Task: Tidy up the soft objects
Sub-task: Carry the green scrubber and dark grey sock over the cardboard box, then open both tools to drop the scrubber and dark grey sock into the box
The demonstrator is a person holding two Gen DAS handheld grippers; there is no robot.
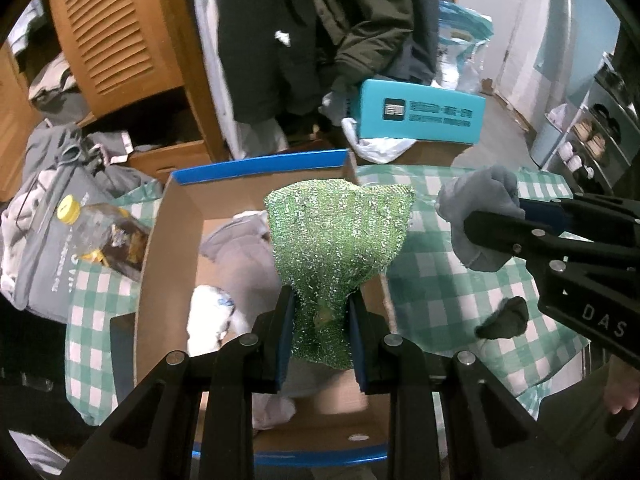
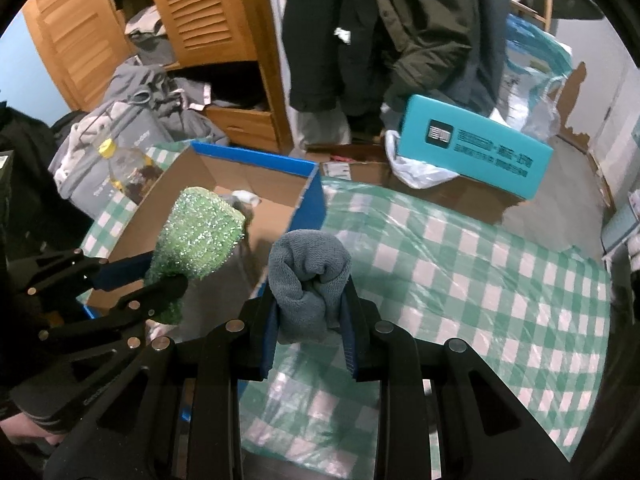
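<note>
My left gripper (image 1: 321,300) is shut on a sparkly green scrub cloth (image 1: 340,232) and holds it above the open cardboard box (image 1: 168,240) with a blue rim. The box holds white and grey soft pieces (image 1: 236,256). My right gripper (image 2: 310,300) is shut on a rolled grey sock (image 2: 306,276), held over the green-checked tablecloth (image 2: 460,264) just right of the box (image 2: 256,184). The right gripper and sock (image 1: 480,216) also show at the right of the left wrist view. The green cloth (image 2: 200,232) and left gripper (image 2: 158,278) show at the left of the right wrist view.
A small dark soft item (image 1: 506,318) lies on the tablecloth right of the box. A plastic bottle with a yellow cap (image 1: 100,232) lies left of the box. A teal box (image 1: 420,114) stands beyond the table. Clothes and a wooden cabinet (image 1: 120,32) fill the background.
</note>
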